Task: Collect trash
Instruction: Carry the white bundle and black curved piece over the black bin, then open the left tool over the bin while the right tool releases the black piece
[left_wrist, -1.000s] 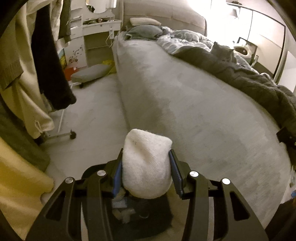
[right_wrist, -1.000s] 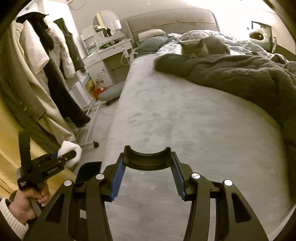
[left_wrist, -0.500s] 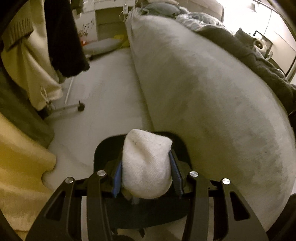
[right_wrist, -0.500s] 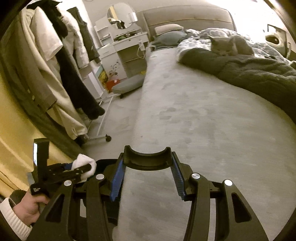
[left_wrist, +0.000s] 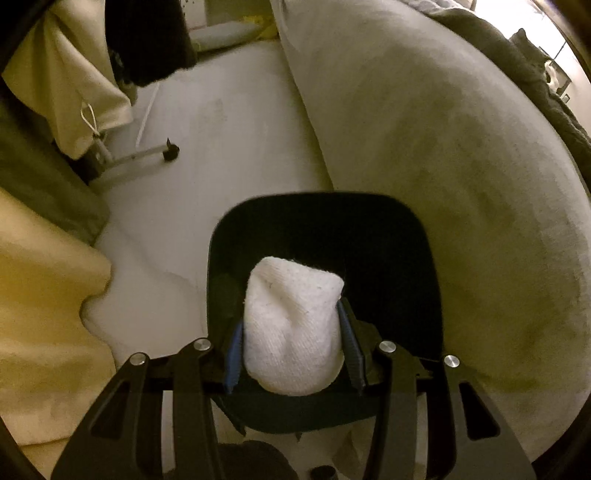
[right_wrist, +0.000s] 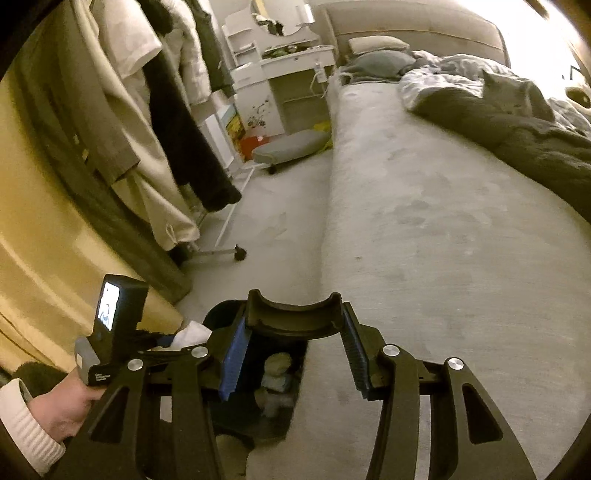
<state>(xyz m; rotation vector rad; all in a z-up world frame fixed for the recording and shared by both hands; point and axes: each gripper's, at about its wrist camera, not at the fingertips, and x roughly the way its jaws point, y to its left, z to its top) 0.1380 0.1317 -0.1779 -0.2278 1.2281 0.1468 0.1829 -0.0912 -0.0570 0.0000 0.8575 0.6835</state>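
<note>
My left gripper (left_wrist: 291, 328) is shut on a white wad of soft knit material (left_wrist: 291, 325) and holds it directly over the open mouth of a black trash bin (left_wrist: 321, 221) on the floor beside the bed. In the right wrist view the left gripper (right_wrist: 177, 341) shows at lower left with the white wad (right_wrist: 190, 332) over the bin (right_wrist: 258, 387), which holds some crumpled trash (right_wrist: 277, 373). My right gripper (right_wrist: 291, 332) is open and empty, above the bin's edge and the bed's corner.
A large grey bed (right_wrist: 443, 229) fills the right, with a dark blanket (right_wrist: 535, 147) and a grey cat (right_wrist: 513, 92). A wheeled clothes rack with hanging coats (right_wrist: 166, 122) stands left. Yellow fabric (left_wrist: 40, 295) lies at left. A white dresser (right_wrist: 280, 74) stands at the back.
My left gripper has tilted down and moved over the bin with the white wad in it. The right gripper has shifted left, so that the bin now shows between its fingers.
</note>
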